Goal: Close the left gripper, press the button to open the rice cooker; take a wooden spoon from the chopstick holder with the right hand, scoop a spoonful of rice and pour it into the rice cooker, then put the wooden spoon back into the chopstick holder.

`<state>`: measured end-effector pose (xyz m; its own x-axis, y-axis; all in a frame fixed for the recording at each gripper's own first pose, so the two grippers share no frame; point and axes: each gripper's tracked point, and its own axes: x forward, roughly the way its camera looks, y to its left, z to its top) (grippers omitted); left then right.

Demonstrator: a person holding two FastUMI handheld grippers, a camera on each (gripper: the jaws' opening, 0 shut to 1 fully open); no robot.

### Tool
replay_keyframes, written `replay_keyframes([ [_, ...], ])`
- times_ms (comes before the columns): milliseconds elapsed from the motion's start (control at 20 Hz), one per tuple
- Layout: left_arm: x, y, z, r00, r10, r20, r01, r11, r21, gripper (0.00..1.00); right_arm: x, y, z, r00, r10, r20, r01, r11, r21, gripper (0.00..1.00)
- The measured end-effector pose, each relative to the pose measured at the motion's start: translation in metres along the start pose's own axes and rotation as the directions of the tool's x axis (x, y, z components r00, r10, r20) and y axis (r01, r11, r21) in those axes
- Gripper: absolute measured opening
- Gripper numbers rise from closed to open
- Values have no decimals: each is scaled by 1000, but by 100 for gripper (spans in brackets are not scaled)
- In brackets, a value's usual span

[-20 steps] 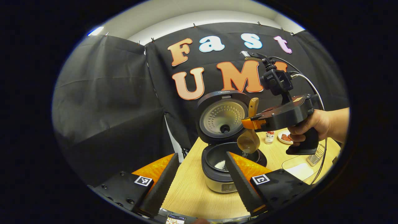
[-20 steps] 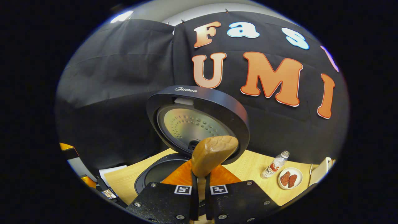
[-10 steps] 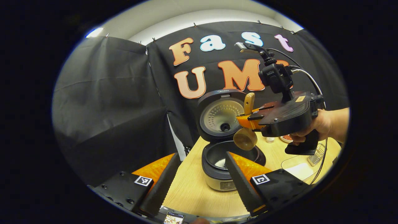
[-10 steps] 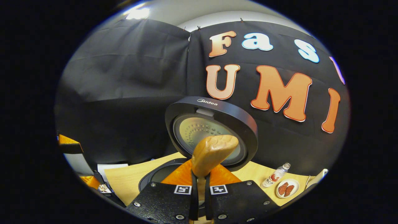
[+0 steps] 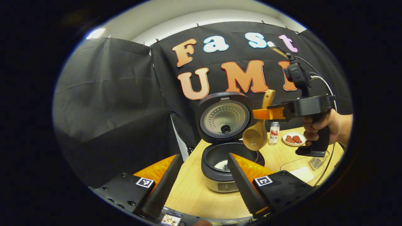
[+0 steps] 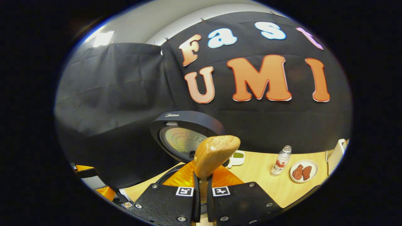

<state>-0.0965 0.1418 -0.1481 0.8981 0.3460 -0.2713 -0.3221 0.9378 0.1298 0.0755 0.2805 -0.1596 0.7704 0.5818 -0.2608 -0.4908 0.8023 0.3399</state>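
Left gripper view: my right tool (image 5: 258,113) clamps the spoon (image 5: 258,131), bowl down, beside the open cooker (image 5: 224,163). My left tool (image 5: 201,175) gapes, holding nothing. I'd keep the grip firm and swing towards the holder.

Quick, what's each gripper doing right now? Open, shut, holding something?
Left gripper: open, holding nothing.
Right gripper: shut on the wooden spoon, beside the rice cooker.
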Motion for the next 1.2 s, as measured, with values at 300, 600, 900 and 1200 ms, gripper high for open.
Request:
replay_keyframes([
  [300, 6, -24, 15, 1000, -12, 23, 12, 1000, 3, 100, -78, -101, -1, 988, -156, 4, 155, 982, 112, 8],
  [600, 13, -49, 29, 999, -30, 40, 30, 1000, 10, 100, -148, -210, -32, 924, -378, -52, 380, 903, 200, 7],
  [900, 17, -60, 38, 999, -24, 39, 24, 1000, 10, 100, -197, -277, -78, 842, -524, -128, 539, 812, 222, 7],
  [1200, 23, -55, 52, 999, 16, 46, -16, 1000, -1, 100, -206, -308, -137, 800, -562, -212, 599, 766, 232, 8],
])
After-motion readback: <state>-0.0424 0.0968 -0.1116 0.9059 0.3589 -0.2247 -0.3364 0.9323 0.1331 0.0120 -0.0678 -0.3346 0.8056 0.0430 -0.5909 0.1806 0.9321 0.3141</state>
